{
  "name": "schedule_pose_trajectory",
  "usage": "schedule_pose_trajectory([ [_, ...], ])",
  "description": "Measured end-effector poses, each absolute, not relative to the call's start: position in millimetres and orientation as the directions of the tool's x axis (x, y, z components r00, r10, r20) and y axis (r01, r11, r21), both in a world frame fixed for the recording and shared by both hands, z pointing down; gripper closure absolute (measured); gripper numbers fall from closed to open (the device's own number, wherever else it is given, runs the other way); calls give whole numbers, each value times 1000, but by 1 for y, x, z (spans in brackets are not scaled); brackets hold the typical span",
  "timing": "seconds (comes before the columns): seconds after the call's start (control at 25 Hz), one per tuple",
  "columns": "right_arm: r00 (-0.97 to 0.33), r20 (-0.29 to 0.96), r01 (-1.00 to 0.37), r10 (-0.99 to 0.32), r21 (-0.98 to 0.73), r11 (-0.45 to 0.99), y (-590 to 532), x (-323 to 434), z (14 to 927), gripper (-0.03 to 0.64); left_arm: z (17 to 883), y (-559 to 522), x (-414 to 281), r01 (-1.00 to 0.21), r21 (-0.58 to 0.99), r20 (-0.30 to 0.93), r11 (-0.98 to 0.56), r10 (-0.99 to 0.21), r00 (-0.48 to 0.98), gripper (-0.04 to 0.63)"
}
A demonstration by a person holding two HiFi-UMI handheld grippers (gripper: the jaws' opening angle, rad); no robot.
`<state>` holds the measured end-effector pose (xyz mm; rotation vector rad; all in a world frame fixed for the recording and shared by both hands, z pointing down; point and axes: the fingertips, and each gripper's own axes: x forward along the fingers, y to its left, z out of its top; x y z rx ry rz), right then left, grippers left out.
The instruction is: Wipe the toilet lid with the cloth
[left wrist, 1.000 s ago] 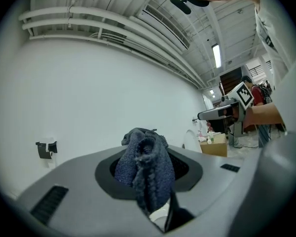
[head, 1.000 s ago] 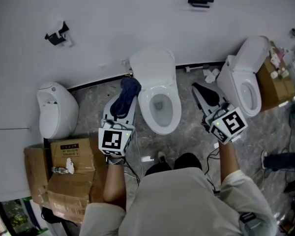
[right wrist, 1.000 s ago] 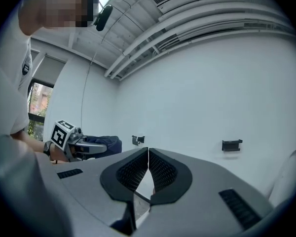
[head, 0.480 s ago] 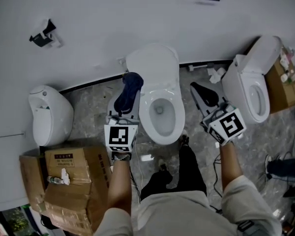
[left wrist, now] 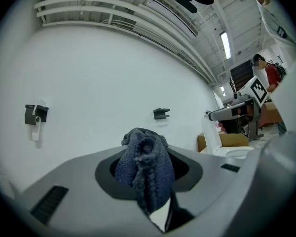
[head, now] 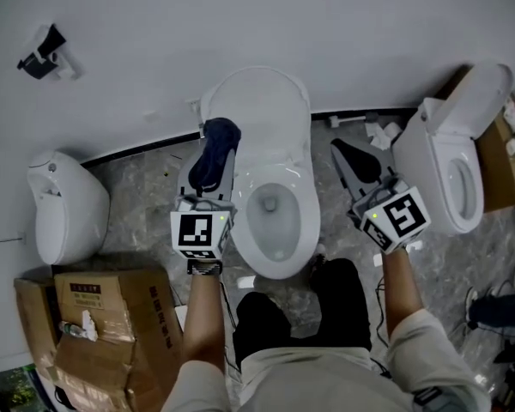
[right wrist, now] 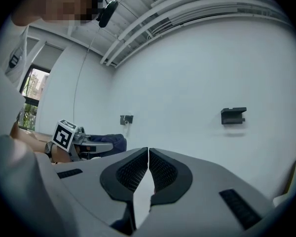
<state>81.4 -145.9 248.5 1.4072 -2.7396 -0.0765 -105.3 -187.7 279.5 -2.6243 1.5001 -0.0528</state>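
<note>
Cloth [head: 218, 142], dark blue and bunched, is sitting clamped in the jaws of the left gripper [head: 209, 168], just left of the toilet [head: 275, 230] and beside the raised lid [head: 259, 106], which is leaning on the far wall. The approach seems to be in hand, with wiping not yet beginning, since the cloth looks clear of the lid. Next, the cloth needs carrying right and far until it is pressing on the lid's face. Right of the bowl, the right gripper [head: 345, 156] is hanging with jaws together, holding nothing.

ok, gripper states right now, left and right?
Left gripper: shut on the dark blue fuzzy cloth.
Right gripper: shut, nothing between its jaws.
</note>
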Motion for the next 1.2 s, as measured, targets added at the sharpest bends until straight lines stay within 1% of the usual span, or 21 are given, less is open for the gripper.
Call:
schedule_pose_trajectory([
  [0.44, -607, 1, -794, -795, 59, 606, -214, 95, 333, 588, 348, -263, -94, -859, -214, -72, -464, -870, 488, 476],
  [0.68, -587, -14, -809, -809, 54, 586, -229, 111, 381, 588, 373, -306, -99, -873, -246, -109, -421, -883, 457, 476],
  [0.84, -573, -28, -819, -819, 60, 571, -237, 122, 410, 588, 389, -333, -93, -869, -274, -145, -411, -876, 460, 476],
  [0.96, -569, -29, -822, -822, 59, 567, -242, 126, 432, 588, 402, -352, -86, -858, -313, -150, -408, -870, 469, 476],
  [1.2, -568, -20, -822, -823, 46, 567, -245, 133, 462, 588, 393, -381, -78, -871, -266, -194, -412, -863, 467, 476],
])
